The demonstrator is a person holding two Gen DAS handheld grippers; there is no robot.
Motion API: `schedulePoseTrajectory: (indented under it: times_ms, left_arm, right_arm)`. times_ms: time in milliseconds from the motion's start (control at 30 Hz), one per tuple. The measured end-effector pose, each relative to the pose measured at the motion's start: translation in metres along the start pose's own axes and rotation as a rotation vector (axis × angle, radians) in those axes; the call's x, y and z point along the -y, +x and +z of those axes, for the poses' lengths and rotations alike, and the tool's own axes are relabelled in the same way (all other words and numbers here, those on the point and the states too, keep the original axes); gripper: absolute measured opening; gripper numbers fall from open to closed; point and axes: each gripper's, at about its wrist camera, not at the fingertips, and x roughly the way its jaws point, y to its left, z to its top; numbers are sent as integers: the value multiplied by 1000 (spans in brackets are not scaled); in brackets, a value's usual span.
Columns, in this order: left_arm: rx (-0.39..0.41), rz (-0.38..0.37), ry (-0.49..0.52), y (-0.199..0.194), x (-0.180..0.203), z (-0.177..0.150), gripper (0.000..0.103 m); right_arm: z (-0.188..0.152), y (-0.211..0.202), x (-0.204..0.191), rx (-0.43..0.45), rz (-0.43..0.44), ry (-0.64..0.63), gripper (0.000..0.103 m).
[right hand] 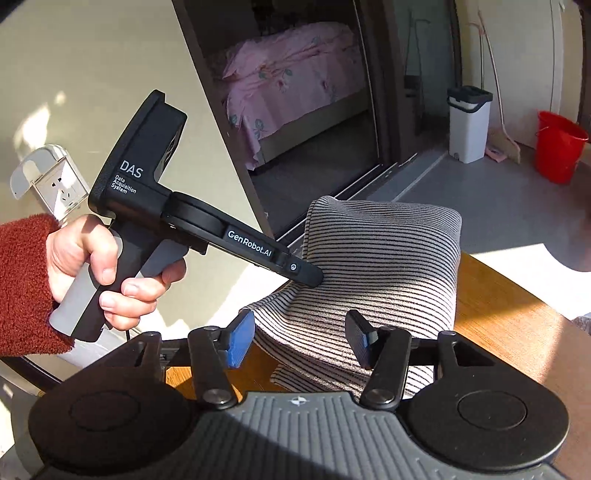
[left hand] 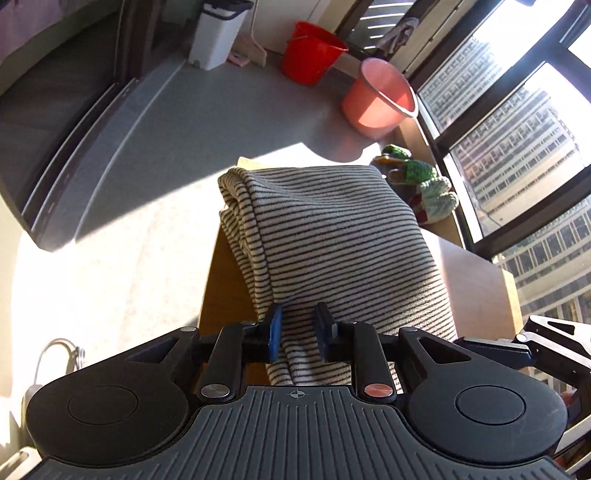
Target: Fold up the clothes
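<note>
Left wrist view: sits close behind the left gripper (left hand: 297,332), looking steeply down over the striped cloth (left hand: 332,236) on the table (left hand: 476,266) toward the windows (left hand: 517,122) and red bucket (left hand: 312,51). Right wrist view: close behind the right gripper (right hand: 301,339), angled down across the table's near edge toward the bedroom doorway (right hand: 306,110). Both views share the cloth, the table, the red bucket and the white bin (left hand: 218,33).

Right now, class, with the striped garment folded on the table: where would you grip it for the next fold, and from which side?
Grip the striped garment at its near hem, coming from the near side of the table. That layered edge droops free toward the grippers; the far end is a rounded fold with no loose edge to pinch.
</note>
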Motion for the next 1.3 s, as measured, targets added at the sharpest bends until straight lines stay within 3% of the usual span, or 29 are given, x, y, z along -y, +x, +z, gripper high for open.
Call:
schedulePoseTrajectory:
  times_ms: [167, 267, 367, 467, 533, 600, 767, 900, 967, 1067, 1233, 1300]
  left_arm:
    - [13, -19, 7, -1, 1, -5, 24]
    - [24, -23, 1, 2, 2, -6, 24]
    - [32, -27, -9, 5, 1, -4, 25]
    - [34, -37, -15, 5, -3, -4, 25]
    - [38, -39, -16, 3, -4, -6, 25]
    - [42, -31, -16, 3, -4, -7, 25]
    - [42, -9, 4, 3, -2, -5, 26]
    - [39, -16, 11, 3, -3, -4, 26]
    - [42, -19, 15, 3, -4, -4, 27]
    - [40, -34, 5, 3, -7, -3, 27]
    - [53, -46, -2, 4, -7, -5, 27]
    - [63, -36, 14, 5, -2, -7, 27]
  right_arm:
    - [3, 52, 26, -124, -165, -20, 53]
    - [-4, 68, 17, -120, -229, -132, 54]
    - [4, 55, 22, -109, -184, -44, 54]
    - [22, 35, 31, -23, -123, 68, 52]
    - [39, 30, 34, 48, -122, 105, 45]
    - [60, 50, 37, 75, -119, 108, 40]
    - [78, 139, 45, -63, -138, 96, 35]
    - [78, 127, 43, -36, -136, 127, 35]
    - [72, 94, 36, 11, -125, 131, 36]
    - [46, 54, 27, 40, -168, 135, 49]
    - [-15, 51, 11, -79, -284, 61, 55]
    - [-26, 52, 10, -74, -301, 74, 58]
